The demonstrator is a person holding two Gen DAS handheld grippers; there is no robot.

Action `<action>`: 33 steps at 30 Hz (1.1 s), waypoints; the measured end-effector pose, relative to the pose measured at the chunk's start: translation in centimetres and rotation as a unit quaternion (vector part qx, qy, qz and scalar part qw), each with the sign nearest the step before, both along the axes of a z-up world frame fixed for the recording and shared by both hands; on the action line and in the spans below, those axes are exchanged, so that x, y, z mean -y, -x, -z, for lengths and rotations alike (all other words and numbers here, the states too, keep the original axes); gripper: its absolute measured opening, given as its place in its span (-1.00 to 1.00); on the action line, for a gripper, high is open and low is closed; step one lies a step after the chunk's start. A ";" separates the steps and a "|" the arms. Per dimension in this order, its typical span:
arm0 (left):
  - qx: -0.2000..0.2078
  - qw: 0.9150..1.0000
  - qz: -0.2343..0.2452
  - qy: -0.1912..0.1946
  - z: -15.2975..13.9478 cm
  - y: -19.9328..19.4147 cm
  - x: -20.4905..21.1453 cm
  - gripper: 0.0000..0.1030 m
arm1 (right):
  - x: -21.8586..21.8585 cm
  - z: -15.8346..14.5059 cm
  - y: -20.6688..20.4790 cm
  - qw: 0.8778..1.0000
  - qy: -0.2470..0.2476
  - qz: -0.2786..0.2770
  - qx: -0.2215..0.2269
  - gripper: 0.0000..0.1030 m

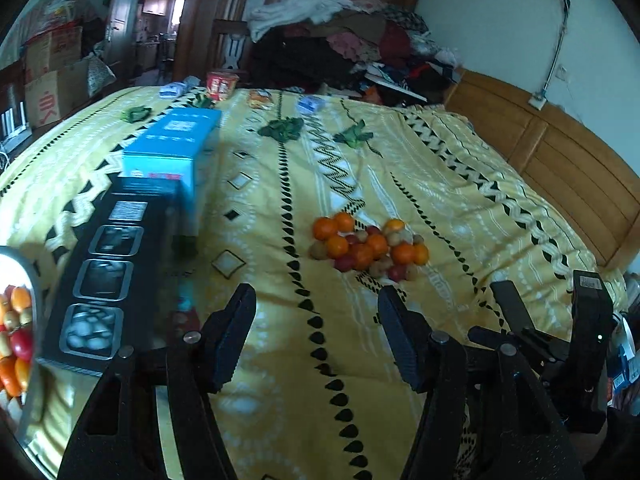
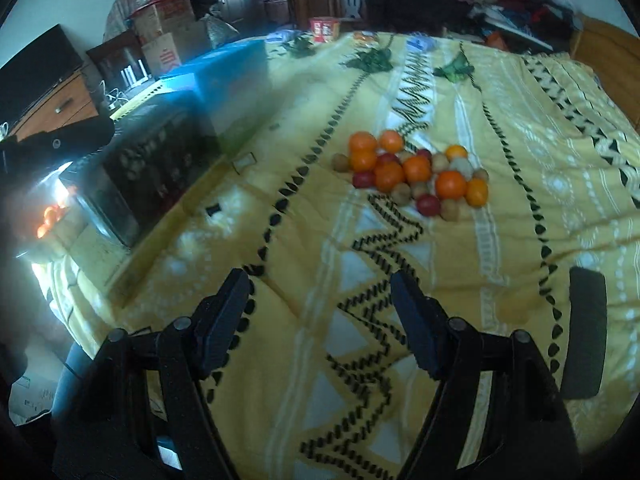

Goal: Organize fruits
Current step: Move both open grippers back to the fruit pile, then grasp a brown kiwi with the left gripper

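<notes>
Left wrist view: the left tool [image 1: 316, 336], spread and empty, hovers over the bed [image 1: 460, 200]; the fruit pile [image 1: 368, 248] lies ahead, apparently awaiting sorting. Right wrist view: the right tool [image 2: 320, 320], likewise spread, faces the fruit pile [image 2: 412, 174] ahead.

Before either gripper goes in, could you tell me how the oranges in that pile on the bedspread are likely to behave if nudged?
The oranges look round and smooth, so one would probably roll if pushed. They lie tight against the small red and tan fruits, so a nudge likely shifts its neighbours too. The bedspread looks soft, which may slow rolling.
</notes>
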State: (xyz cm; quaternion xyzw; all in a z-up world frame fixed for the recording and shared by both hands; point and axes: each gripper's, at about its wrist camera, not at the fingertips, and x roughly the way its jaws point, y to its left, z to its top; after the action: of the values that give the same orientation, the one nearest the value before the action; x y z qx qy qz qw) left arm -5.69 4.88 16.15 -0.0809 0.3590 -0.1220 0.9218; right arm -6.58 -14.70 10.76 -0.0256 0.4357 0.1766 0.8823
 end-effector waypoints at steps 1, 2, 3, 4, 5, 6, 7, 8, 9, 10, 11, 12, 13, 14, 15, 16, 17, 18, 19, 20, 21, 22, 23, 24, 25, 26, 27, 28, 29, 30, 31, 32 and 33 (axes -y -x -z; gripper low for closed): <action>-0.008 1.000 0.006 -0.001 0.8 -1.1 0.7 0.19 | 0.9 0.6 -0.1 1.000 -0.003 0.007 -0.007 0.44; -0.020 1.000 0.012 -0.003 1.7 -2.6 1.6 0.16 | 1.5 1.0 -0.3 1.000 -0.006 0.011 -0.013 0.44; -0.031 0.999 0.016 -0.006 2.6 -4.0 2.1 0.11 | 1.9 1.4 -0.4 1.000 -0.007 0.014 -0.020 0.44; -0.043 0.999 0.018 -0.009 3.7 -5.5 2.6 0.07 | 2.6 2.0 -0.6 0.999 -0.009 0.017 -0.027 0.44; -0.055 0.998 0.017 -0.013 4.7 -6.9 2.9 0.04 | 3.2 2.5 -0.7 0.999 -0.012 0.020 -0.034 0.44; -0.069 0.997 0.016 -0.017 5.8 -8.6 3.3 -0.06 | 3.7 2.9 -0.8 0.999 -0.015 0.023 -0.040 0.44; -0.083 0.996 0.017 -0.021 7.0 -9.9 3.5 -0.14 | 4.3 3.3 -0.9 0.999 -0.018 0.027 -0.044 0.44; -0.097 0.995 0.018 -0.022 8.0 -11.2 3.9 -0.15 | 4.9 3.6 -1.1 0.998 -0.022 0.031 -0.047 0.44; -0.110 0.993 0.020 -0.026 9.2 -12.4 4.1 -0.20 | 5.5 3.9 -1.2 0.998 -0.024 0.034 -0.048 0.44; -0.119 0.992 0.020 -0.033 10.1 -13.4 4.5 -0.23 | 6.1 4.2 -1.4 0.998 -0.027 0.038 -0.050 0.44; -0.127 0.991 0.021 -0.045 11.0 -14.3 4.7 -0.24 | 6.6 4.4 -1.5 0.997 -0.029 0.040 -0.052 0.44; -0.133 0.989 0.022 -0.056 11.9 -15.3 5.1 -0.25 | 7.1 4.6 -1.7 0.997 -0.032 0.043 -0.052 0.44; -0.138 0.988 0.024 -0.063 12.6 -15.9 5.3 -0.25 | 7.6 4.7 -1.8 0.997 -0.034 0.046 -0.052 0.44; -0.141 0.987 0.024 -0.071 13.2 -16.6 5.7 -0.25 | 8.1 4.9 -1.9 0.997 -0.038 0.049 -0.052 0.44; -0.141 0.987 0.023 -0.078 13.7 -17.1 5.9 -0.25 | 8.7 5.0 -2.0 0.996 -0.042 0.052 -0.053 0.44; -0.141 0.987 0.020 -0.078 14.1 -17.6 5.9 -0.25 | 9.1 5.2 -2.0 0.996 -0.046 0.056 -0.054 0.44; -0.139 0.987 0.018 -0.077 14.3 -18.0 6.0 -0.25 | 9.6 5.3 -2.2 0.995 -0.051 0.059 -0.055 0.44; -0.137 0.988 0.015 -0.075 14.3 -18.4 6.0 -0.25 | 10.0 5.4 -2.3 0.995 -0.057 0.061 -0.056 0.44; -0.135 0.988 0.013 -0.073 14.2 -18.7 6.1 -0.25 | 10.3 5.5 -2.4 0.994 -0.062 0.063 -0.058 0.44; -0.133 0.988 0.013 -0.072 14.2 -19.0 6.2 -0.25 | 10.5 5.6 -2.6 0.994 -0.066 0.064 -0.059 0.44; -0.130 0.989 0.016 -0.071 14.2 -19.3 6.4 -0.25 | 10.7 5.7 -2.7 0.994 -0.068 0.063 -0.060 0.44; -0.127 0.989 0.017 -0.073 14.2 -19.7 6.6 -0.27 | 10.7 5.8 -2.9 0.994 -0.070 0.063 -0.060 0.44; -0.125 0.989 0.018 -0.076 14.2 -20.0 6.9 -0.30 | 10.8 5.9 -3.0 0.994 -0.071 0.062 -0.060 0.44; -0.124 0.989 0.016 -0.079 14.4 -20.2 7.0 -0.30 | 10.8 5.9 -3.2 0.994 -0.072 0.062 -0.060 0.44; -0.124 0.989 0.016 -0.081 14.6 -20.3 7.0 -0.30 | 10.9 5.9 -3.4 0.994 -0.075 0.061 -0.059 0.44; -0.123 0.989 0.014 -0.079 14.7 -20.4 7.0 -0.30 | 10.9 5.9 -3.5 0.994 -0.076 0.061 -0.058 0.44; -0.122 0.990 0.014 -0.075 14.8 -20.4 6.9 -0.30 | 10.9 5.9 -3.8 0.993 -0.077 0.062 -0.057 0.44; -0.119 0.990 0.014 -0.073 14.9 -20.4 6.8 -0.30 | 11.0 5.9 -4.0 0.993 -0.078 0.064 -0.055 0.44; -0.118 0.990 0.013 -0.070 14.9 -20.5 6.8 -0.30 | 11.0 5.8 -4.3 0.993 -0.080 0.065 -0.054 0.44; -0.116 0.991 0.013 -0.069 14.8 -20.5 6.8 -0.30 | 11.1 5.7 -4.6 0.993 -0.081 0.067 -0.052 0.44; -0.113 0.991 0.013 -0.069 14.7 -20.5 6.8 -0.31 | 11.2 5.7 -4.9 0.993 -0.083 0.070 -0.050 0.44; -0.109 0.992 0.013 -0.068 14.7 -20.5 6.7 -0.31 | 11.2 5.7 -5.3 0.993 -0.083 0.072 -0.049 0.44; -0.105 0.992 0.013 -0.066 14.7 -20.6 6.6 -0.31 | 11.3 5.6 -5.7 0.992 -0.085 0.075 -0.048 0.44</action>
State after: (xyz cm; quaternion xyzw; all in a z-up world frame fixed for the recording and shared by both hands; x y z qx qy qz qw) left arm 14.89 -1.76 1.42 -0.0278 0.4624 -0.1007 0.8805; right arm -0.90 -26.01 5.13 0.0911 0.4620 0.1469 0.8699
